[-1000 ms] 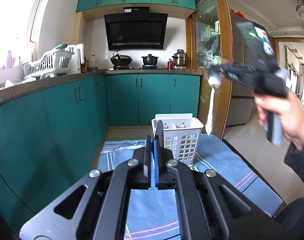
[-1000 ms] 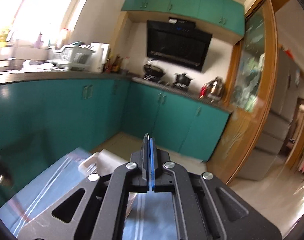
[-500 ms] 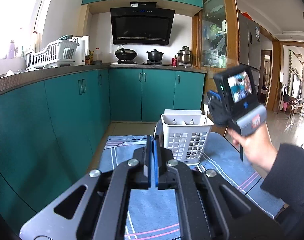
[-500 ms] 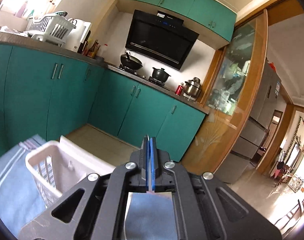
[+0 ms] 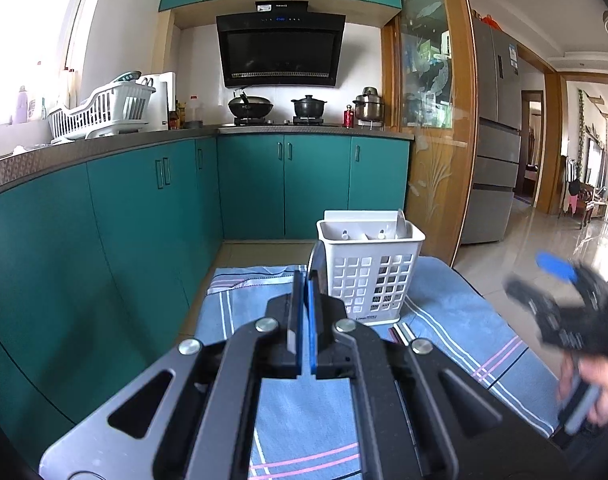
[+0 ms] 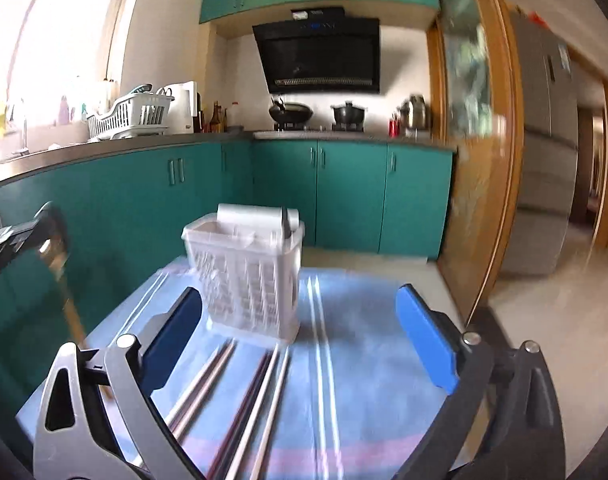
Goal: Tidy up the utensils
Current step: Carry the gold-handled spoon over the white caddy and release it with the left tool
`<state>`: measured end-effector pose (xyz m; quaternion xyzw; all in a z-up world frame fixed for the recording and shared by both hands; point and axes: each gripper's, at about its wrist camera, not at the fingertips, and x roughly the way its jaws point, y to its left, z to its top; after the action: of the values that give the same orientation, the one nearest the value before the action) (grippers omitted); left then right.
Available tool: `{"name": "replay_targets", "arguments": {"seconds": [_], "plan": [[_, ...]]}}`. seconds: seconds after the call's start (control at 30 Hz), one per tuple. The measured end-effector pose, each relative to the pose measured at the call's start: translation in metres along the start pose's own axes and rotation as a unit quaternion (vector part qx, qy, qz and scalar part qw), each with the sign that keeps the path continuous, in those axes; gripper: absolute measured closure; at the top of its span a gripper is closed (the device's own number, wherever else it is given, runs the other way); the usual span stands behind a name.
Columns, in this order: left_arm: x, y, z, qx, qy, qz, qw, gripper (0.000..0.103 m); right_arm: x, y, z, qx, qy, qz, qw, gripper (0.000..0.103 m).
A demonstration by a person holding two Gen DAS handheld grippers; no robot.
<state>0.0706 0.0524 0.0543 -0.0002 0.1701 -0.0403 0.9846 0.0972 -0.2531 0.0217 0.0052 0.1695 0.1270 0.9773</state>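
Holding the right gripper low over the blue striped cloth, blue pads spread wide after just opening, with nothing pinched between them. Just ahead of it, seeing several chopsticks lying loose on the cloth, side by side, blurred, with far ends near the foot of the white slotted holder. To the left, keeping the left gripper pressed together on a spoon, bowl up and handle hanging down, clear of the holder and not yet over it. Further on, finding the holder upright on the cloth, with one utensil handle poking above the rim at its right-hand end; cannot tell what kind, nor whether anything else sits deeper inside. Judging the job as barely begun: one piece apparently stowed, one spoon in the air awaiting its slot, and all the chopsticks yet to be gathered and dropped in. Beyond, only teal cabinets and the stove.
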Motion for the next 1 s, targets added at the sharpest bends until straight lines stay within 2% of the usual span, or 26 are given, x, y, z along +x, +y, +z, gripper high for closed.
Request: {"name": "replay_targets", "arguments": {"seconds": [0.07,0.1,0.2,0.43,0.57,0.67,0.77,0.93,1.0], "plan": [[0.000,-0.004,-0.001,0.003,0.002,-0.003,1.0000,0.101,0.002,-0.002,-0.014,0.018,0.052,0.023,0.998,0.007],[-0.001,-0.006,-0.002,0.007,0.002,-0.002,1.0000,0.101,0.000,0.000,-0.014,0.018,0.058,0.035,0.998,0.007],[-0.002,-0.016,-0.003,0.022,0.002,0.003,0.9997,0.101,-0.003,0.004,-0.016,-0.013,0.052,0.010,0.999,0.007],[-0.007,-0.038,0.001,0.044,0.005,-0.008,0.9990,0.101,-0.004,-0.007,-0.016,0.006,0.061,0.028,0.998,0.007],[-0.003,-0.041,0.015,0.035,0.014,-0.014,0.9992,0.101,-0.007,-0.019,-0.015,0.018,0.061,0.033,0.997,0.007],[0.003,-0.041,0.036,0.022,0.021,-0.022,0.9993,0.101,-0.009,-0.027,-0.014,0.027,0.061,0.034,0.997,0.007],[0.013,-0.044,0.074,0.030,0.010,-0.018,0.9993,0.101,-0.008,-0.033,-0.013,0.035,0.061,0.034,0.997,0.007],[0.047,-0.049,0.148,0.049,-0.017,0.009,0.9986,0.101,0.001,-0.041,-0.016,0.051,0.075,0.039,0.995,0.007],[0.063,-0.052,0.166,0.058,-0.015,0.023,0.9979,0.101,0.003,-0.043,-0.017,0.057,0.080,0.042,0.994,0.007]]}}
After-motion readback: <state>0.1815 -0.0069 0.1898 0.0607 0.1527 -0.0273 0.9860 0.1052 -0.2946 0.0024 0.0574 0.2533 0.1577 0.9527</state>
